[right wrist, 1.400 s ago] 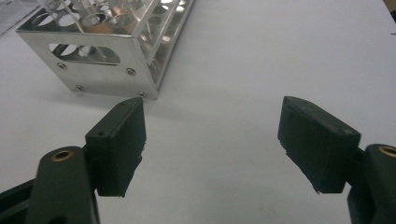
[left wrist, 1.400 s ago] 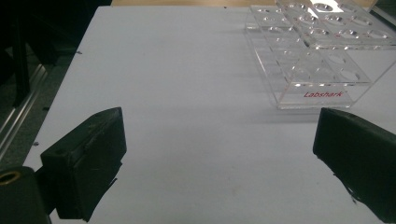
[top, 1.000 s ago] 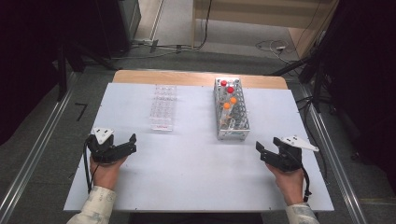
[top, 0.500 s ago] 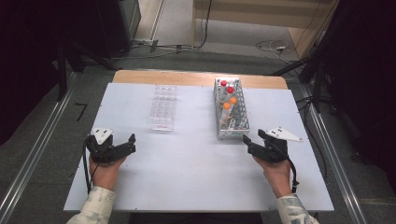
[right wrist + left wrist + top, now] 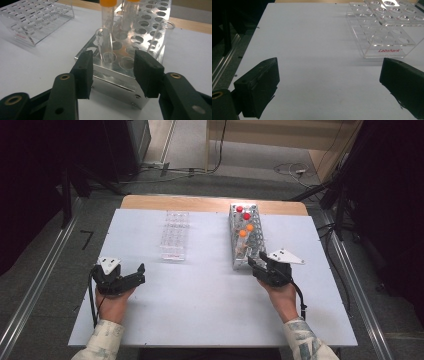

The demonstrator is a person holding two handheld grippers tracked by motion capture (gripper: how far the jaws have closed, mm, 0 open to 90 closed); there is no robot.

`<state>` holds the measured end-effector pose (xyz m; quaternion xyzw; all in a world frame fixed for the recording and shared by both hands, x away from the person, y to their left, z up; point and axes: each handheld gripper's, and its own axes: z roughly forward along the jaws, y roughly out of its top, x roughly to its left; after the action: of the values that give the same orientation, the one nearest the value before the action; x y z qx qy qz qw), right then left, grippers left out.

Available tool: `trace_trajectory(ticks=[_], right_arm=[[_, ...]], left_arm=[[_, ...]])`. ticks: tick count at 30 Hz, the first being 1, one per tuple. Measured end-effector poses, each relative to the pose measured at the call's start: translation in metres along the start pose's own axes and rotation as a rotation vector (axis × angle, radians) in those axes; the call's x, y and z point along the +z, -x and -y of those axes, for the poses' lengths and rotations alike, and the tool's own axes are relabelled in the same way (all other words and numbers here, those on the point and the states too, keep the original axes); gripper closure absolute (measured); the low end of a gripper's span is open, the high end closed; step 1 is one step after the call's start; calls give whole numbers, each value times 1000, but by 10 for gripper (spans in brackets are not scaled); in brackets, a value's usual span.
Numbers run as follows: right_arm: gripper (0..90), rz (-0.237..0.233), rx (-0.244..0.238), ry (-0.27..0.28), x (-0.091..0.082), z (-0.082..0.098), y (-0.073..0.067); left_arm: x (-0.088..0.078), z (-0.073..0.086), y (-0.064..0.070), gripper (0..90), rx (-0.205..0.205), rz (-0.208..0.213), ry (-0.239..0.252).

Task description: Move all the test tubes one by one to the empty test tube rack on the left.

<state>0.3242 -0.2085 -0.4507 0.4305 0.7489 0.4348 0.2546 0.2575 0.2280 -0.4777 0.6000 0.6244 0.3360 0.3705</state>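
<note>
A metal tube rack (image 5: 256,237) stands right of centre, with red-capped tubes (image 5: 243,212) at its far end and orange-capped tubes (image 5: 246,230) nearer me. My right gripper (image 5: 254,266) sits at the rack's near end. Its jaws have just been closing and are half open, touching nothing. In the right gripper view, the right gripper (image 5: 113,72) frames the rack's near corner (image 5: 112,80). An uncapped clear tube (image 5: 105,45) stands just beyond the jaws, and orange-capped tubes (image 5: 107,15) stand behind it. My left gripper (image 5: 139,275) rests wide open on the table, nothing between its jaws (image 5: 332,82).
A clear acrylic rack (image 5: 175,235) stands left of centre on the white table top (image 5: 200,295); it is at the upper right in the left gripper view (image 5: 387,32). Another uncapped tube (image 5: 160,35) leans in the metal rack. Dark floor and rails flank the table.
My right gripper has moved left and forward up to the metal rack's near end, and its jaws have narrowed. The left gripper has stayed where it was.
</note>
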Motion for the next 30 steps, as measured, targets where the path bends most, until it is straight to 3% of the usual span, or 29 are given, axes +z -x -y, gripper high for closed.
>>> trace_trajectory(ticks=[17, 30], right_arm=[[631, 5, -31, 2, 19, -4, -6], [703, 12, -40, 8, 22, -4, -8]], left_arm=[[0, 0, 0, 35, 2, -4, -5], [1, 1, 0, 36, 2, -2, -8]])
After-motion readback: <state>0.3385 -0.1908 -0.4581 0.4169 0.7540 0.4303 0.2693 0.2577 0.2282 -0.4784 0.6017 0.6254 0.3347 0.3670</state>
